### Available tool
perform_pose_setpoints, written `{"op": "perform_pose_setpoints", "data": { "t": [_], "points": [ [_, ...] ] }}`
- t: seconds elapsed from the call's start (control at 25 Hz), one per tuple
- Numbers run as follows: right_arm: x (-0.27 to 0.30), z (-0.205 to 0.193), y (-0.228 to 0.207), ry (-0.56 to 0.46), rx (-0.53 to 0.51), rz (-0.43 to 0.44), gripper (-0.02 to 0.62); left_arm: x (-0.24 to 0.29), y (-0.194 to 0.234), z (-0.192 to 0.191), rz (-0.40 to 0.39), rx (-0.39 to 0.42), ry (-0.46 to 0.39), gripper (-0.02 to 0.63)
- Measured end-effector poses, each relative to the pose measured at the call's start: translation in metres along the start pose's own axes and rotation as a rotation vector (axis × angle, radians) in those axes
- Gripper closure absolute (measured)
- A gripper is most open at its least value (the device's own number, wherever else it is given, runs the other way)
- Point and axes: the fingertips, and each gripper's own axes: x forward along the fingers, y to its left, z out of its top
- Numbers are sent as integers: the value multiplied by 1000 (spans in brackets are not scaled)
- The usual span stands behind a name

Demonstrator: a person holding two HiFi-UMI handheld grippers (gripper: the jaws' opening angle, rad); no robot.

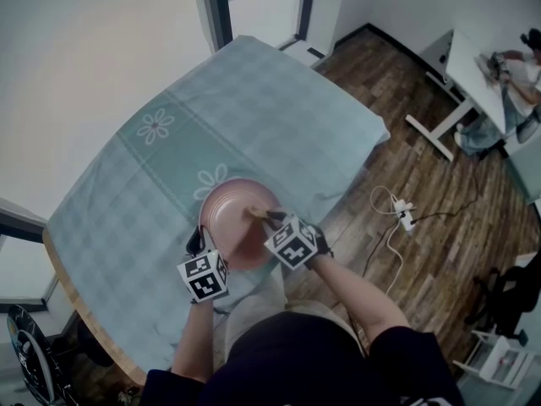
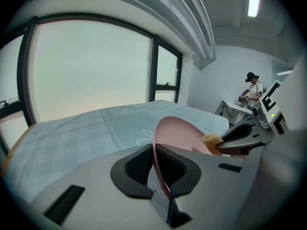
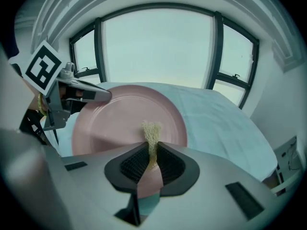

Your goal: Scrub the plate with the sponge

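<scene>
Pink plate (image 1: 237, 231) held up over the near side of the table (image 1: 254, 100), with a sponge (image 1: 253, 214) on its face.

From above, the left tool (image 1: 197, 245) bites the plate's near-left rim, and the right tool (image 1: 260, 216) reaches in from the right with the yellow sponge. Looking along the left tool, its pads are clamped tight on the rim and the plate is tilted upward. Looking along the right tool, its pads pinch the sponge, whose frayed tip touches the plate's middle.
</scene>
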Motion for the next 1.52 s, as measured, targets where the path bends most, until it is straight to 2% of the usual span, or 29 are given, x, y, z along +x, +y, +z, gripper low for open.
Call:
{"op": "perform_pose_setpoints", "data": {
  "t": [0.16, 0.48, 0.88, 1.52],
  "points": [
    [6, 1, -18, 14, -16, -50, 541, -1, 0, 1, 0, 11, -5, 583],
    [21, -1, -29, 39, -27, -77, 541, -2, -4, 5, -4, 42, -18, 583],
    [32, -10, -11, 73, -40, -29, 541, 1, -4, 8, -5, 40, -11, 583],
    [18, -29, 31, 86, -46, 63, 541, 4, 0, 2, 9, 15, 9, 583]
  ]
}}
